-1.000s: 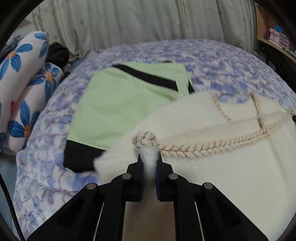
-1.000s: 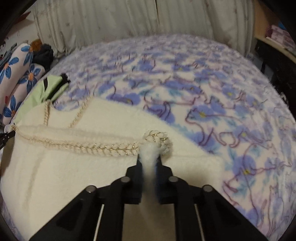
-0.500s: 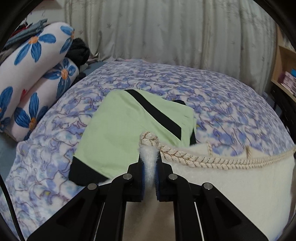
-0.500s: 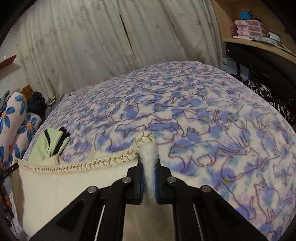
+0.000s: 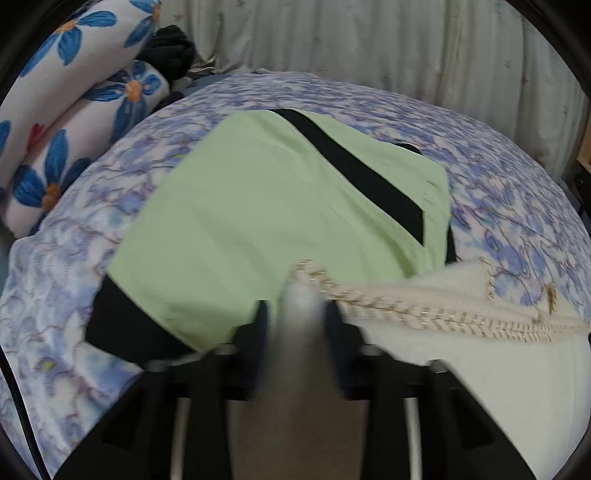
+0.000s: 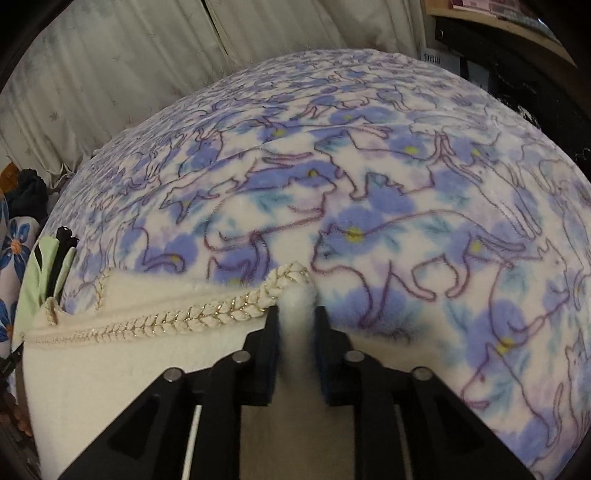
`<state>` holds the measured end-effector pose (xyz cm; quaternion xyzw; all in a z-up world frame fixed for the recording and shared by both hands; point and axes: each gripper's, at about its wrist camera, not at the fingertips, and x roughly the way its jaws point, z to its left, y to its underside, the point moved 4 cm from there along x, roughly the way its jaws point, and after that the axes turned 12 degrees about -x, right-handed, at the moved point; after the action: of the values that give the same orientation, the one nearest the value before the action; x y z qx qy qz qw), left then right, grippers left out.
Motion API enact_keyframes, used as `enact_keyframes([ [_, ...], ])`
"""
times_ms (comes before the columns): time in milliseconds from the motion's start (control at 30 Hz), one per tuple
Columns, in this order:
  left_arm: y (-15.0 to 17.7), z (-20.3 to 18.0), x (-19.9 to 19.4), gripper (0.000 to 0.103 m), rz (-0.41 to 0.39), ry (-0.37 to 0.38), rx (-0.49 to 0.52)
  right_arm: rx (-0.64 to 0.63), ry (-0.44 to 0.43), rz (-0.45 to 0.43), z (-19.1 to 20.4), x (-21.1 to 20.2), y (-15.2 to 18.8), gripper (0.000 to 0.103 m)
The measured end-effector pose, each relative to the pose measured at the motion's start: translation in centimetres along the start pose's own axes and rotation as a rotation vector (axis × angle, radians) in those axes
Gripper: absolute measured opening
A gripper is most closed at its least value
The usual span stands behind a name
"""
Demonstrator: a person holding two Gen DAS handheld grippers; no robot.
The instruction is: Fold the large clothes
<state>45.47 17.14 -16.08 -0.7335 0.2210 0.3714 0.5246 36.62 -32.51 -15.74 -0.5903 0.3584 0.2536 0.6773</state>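
Note:
A fluffy cream garment (image 5: pixel 480 369) with a braided gold-and-cream trim (image 5: pixel 424 314) is held up over the bed by both grippers. My left gripper (image 5: pixel 297 314) is shut on its left corner, blurred by motion. My right gripper (image 6: pixel 297 317) is shut on its right corner, where the braided trim (image 6: pixel 192 319) ends. The cream garment (image 6: pixel 110 387) hangs stretched between them. A folded light green garment with black bands (image 5: pixel 277 206) lies on the bed behind the left gripper; its edge shows in the right wrist view (image 6: pixel 40 269).
The bed has a blue-and-white cat-print fleece blanket (image 6: pixel 406 192). Flower-print pillows (image 5: pixel 74 99) and a dark bundle (image 5: pixel 170 51) lie at the far left. Pale curtains (image 5: pixel 369 48) hang behind the bed. A shelf (image 6: pixel 517 22) stands at the right.
Both grippers have carried the cream garment's trimmed edge forward and lower over the bed. The left view is now blurred and closer to the green garment.

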Motion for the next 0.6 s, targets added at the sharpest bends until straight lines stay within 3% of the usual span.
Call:
enact_keyframes([
  [33, -0.2, 0.3, -0.6, 0.049, -0.01, -0.012, -0.006, -0.002, 0.011, -0.005, 0.2, -0.6, -0.1, 0.029],
  [167, -0.6, 0.4, -3.5, 0.05, -0.058, -0.005, -0.006, -0.02, -0.013, -0.08, 2.2, -3.9, -0.4, 0.029],
  [333, 1.4, -2.8, -7.7, 0.049, -0.085, 0.055, 0.08, -0.164, -0.112, -0.102, 9.7, -6.5, 0.0, 0.029],
  [433, 3.3, -5.3, -8.7, 0.049, -0.059, 0.096, 0.107, -0.227, -0.166, -0.055, 14.6, -6.0, 0.9, 0.029],
  [500, 5.1, -7.1, -8.8, 0.049, -0.001, 0.148, 0.098, -0.258, -0.211, -0.037, 17.3, -5.4, 1.8, 0.029],
  [600, 7.3, -8.8, -8.1, 0.049, 0.045, 0.164, 0.113, -0.3, -0.205, -0.024, 19.5, -4.4, 3.0, 0.029],
])
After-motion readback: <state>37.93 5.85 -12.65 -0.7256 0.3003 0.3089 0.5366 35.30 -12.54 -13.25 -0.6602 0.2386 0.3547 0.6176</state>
